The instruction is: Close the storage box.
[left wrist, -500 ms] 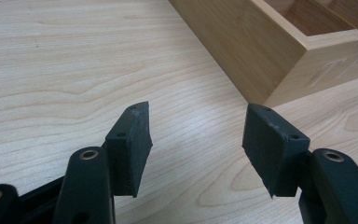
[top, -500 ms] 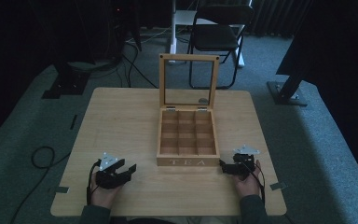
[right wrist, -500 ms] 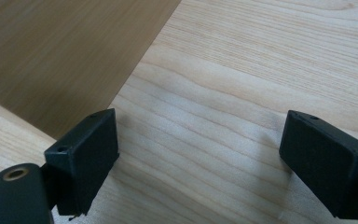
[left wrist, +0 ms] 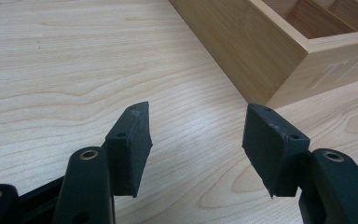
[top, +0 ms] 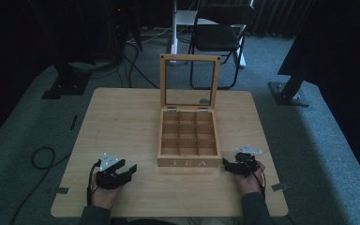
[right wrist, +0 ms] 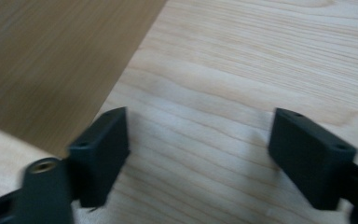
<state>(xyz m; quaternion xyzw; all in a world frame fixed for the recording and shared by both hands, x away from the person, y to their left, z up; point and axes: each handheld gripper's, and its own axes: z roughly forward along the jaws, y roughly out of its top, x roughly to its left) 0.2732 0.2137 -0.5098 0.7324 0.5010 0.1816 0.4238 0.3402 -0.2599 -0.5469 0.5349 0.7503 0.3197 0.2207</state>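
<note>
Tongs [left wrist: 196,140] agape by tea box [left wrist: 279,51] corner.

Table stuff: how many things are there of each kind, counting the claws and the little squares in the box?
Tea box: 1
Lid, standing open: 1
Squares in the box: 9
Claws: 2, left claw and right claw, both open and holding nothing
Table: 1
Total: 14
</note>
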